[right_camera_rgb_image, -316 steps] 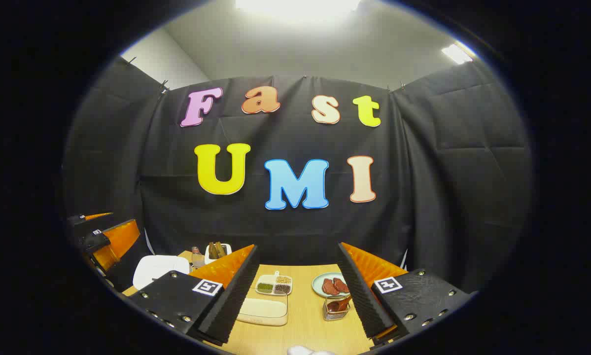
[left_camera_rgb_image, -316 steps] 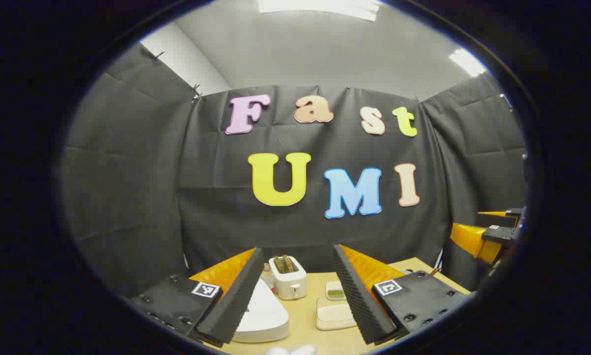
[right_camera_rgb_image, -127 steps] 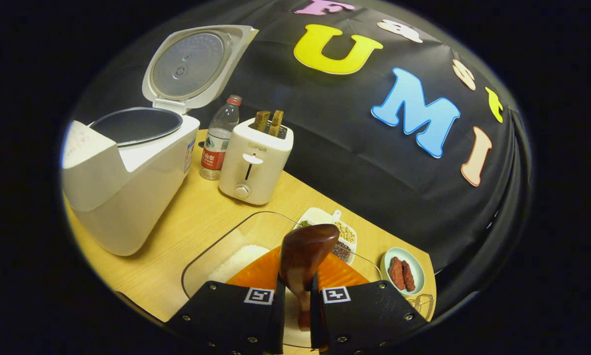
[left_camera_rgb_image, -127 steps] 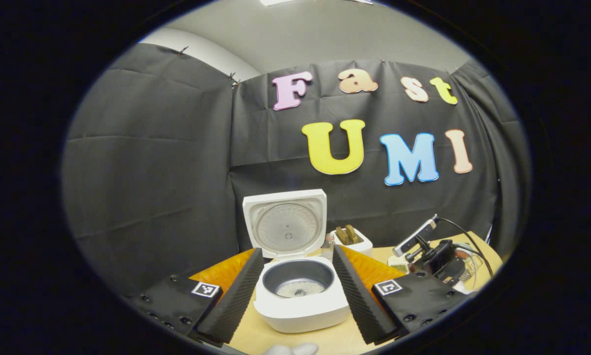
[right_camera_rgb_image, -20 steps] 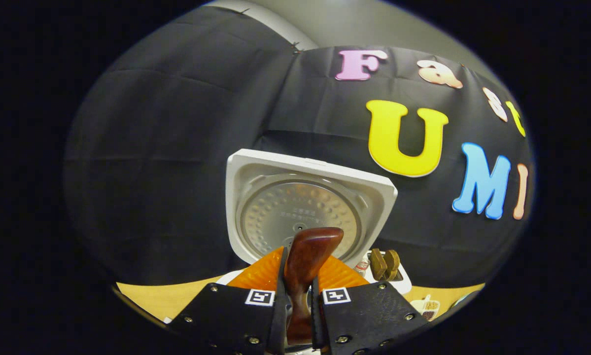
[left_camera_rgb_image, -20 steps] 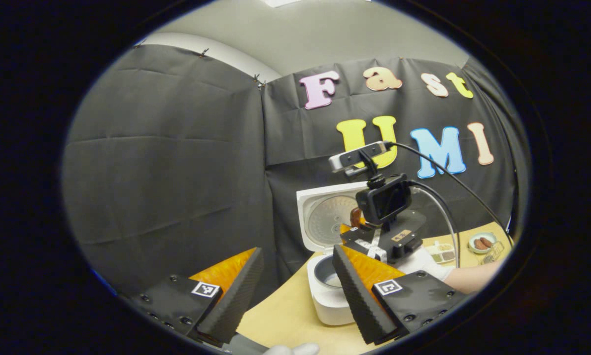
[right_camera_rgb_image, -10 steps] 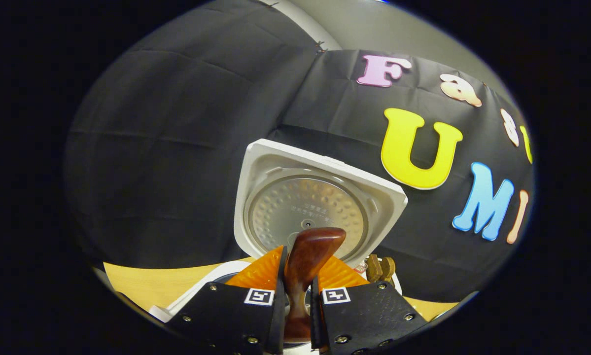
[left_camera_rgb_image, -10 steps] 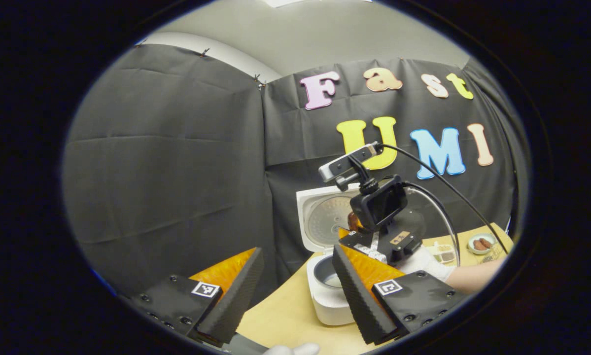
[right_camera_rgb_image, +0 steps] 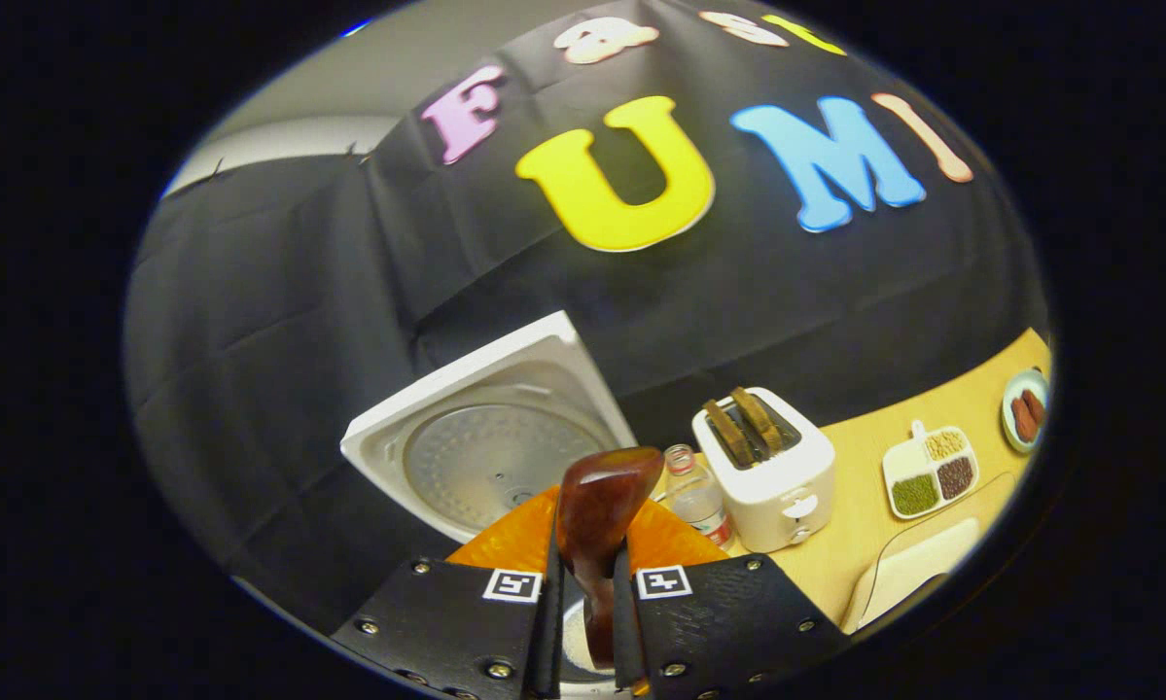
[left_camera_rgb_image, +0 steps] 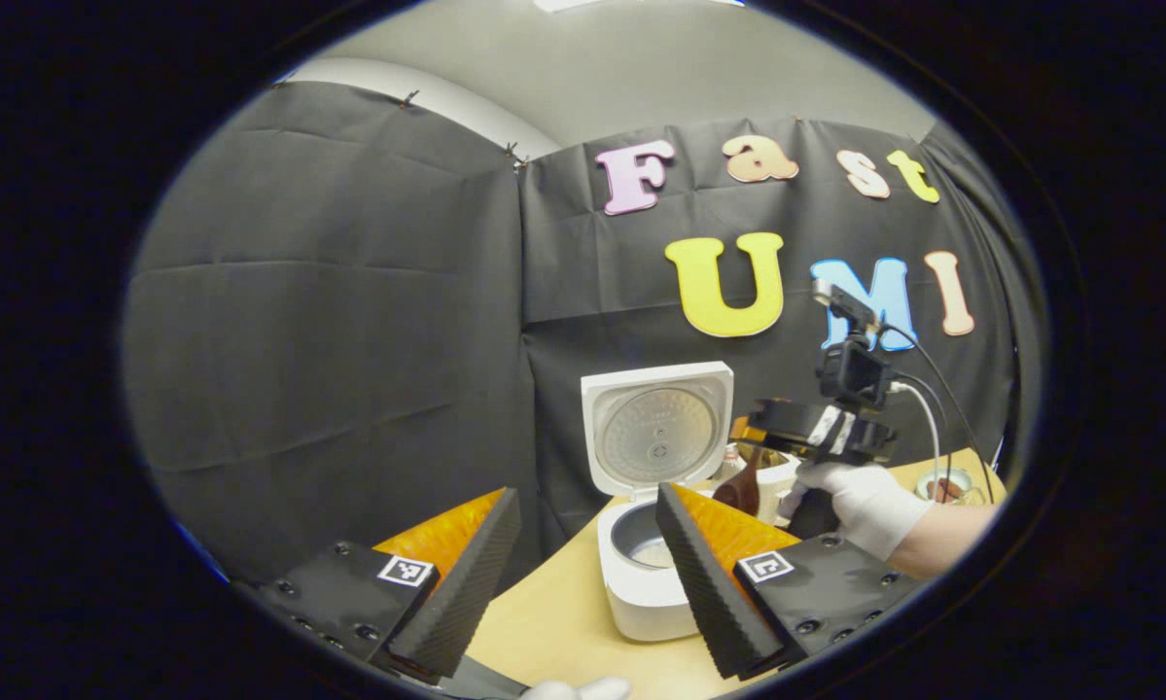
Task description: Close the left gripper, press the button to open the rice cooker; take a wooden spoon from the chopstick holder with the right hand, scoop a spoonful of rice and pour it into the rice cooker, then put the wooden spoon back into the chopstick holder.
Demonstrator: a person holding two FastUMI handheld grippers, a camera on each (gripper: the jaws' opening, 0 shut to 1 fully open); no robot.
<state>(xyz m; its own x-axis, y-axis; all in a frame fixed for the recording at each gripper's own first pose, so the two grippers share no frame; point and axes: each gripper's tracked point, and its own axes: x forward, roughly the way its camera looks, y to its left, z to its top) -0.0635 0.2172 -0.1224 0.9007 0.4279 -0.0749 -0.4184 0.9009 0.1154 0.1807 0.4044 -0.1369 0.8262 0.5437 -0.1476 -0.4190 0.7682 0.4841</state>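
The white rice cooker (left_camera_rgb_image: 641, 603) stands on the wooden table with its lid (left_camera_rgb_image: 655, 428) raised; a little rice lies in its grey pot (left_camera_rgb_image: 653, 549). My left gripper (left_camera_rgb_image: 585, 501) hangs open in front of it, holding nothing. A gloved hand (left_camera_rgb_image: 860, 501) holds my right gripper (left_camera_rgb_image: 753, 442) just right of the cooker, and the gripper is shut on the dark wooden spoon (left_camera_rgb_image: 740, 491). In the right gripper view the spoon's bowl (right_camera_rgb_image: 602, 486) sticks up between the closed fingers of the right gripper (right_camera_rgb_image: 594, 520), with the cooker lid (right_camera_rgb_image: 476, 457) behind it. The view is rolled sideways.
Right of the cooker stand a water bottle (right_camera_rgb_image: 694, 501) and a white toaster (right_camera_rgb_image: 772, 476) holding bread. Beyond them lie a divided dish of beans (right_camera_rgb_image: 928, 472), a plate of meat (right_camera_rgb_image: 1025, 408) and a clear rice container (right_camera_rgb_image: 918, 569). Black cloth walls close in behind and on the left.
The right gripper has swung from in front of the cooker lid to the cooker's right side and rolled, the spoon still in it. The left gripper has barely moved.
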